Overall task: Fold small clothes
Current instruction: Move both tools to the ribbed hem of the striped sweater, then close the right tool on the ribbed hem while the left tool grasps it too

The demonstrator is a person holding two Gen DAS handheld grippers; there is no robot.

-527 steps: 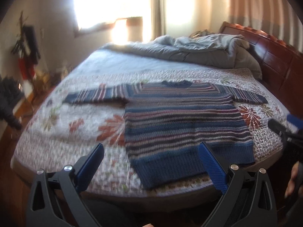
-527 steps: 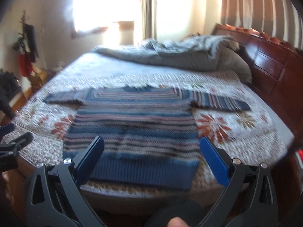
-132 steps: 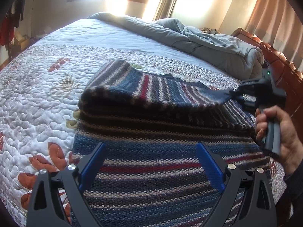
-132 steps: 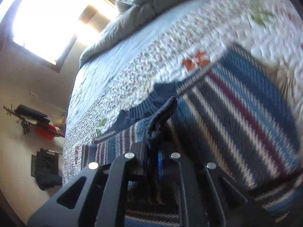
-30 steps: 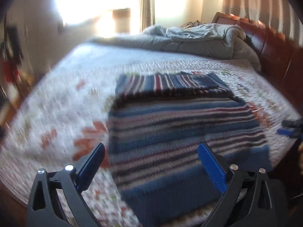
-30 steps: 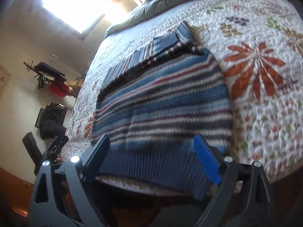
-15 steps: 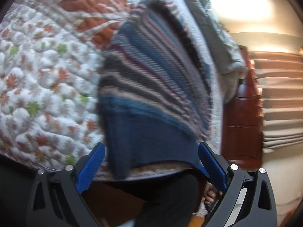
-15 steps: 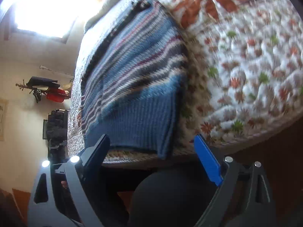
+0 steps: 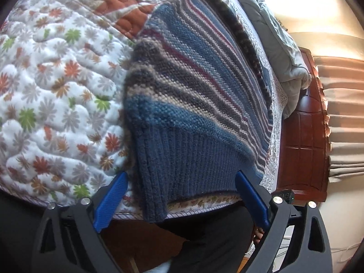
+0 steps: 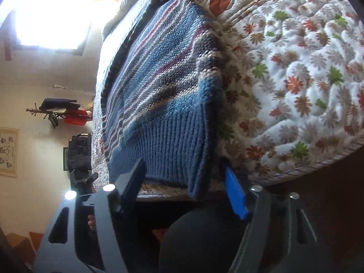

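A striped blue knitted sweater (image 9: 195,95) lies on the bed with its sleeves folded in; its ribbed blue hem hangs at the near bed edge. My left gripper (image 9: 179,195) is open, its fingers astride the hem's left corner. In the right wrist view the sweater (image 10: 163,86) shows again. My right gripper (image 10: 184,186) is open but narrower, its fingers on either side of the hem's right corner. Neither holds cloth.
The bed has a white quilt with a floral print (image 9: 52,95). A grey duvet (image 9: 279,45) is bunched at the far end beside the wooden headboard (image 9: 302,145). A coat rack (image 10: 61,111) stands by the wall. The person's dark-clothed body (image 10: 204,241) is close below.
Both grippers have dropped to the near bed edge and tilted sideways, closing in on the sweater's hem corners. The right gripper's jaws have narrowed around its corner.
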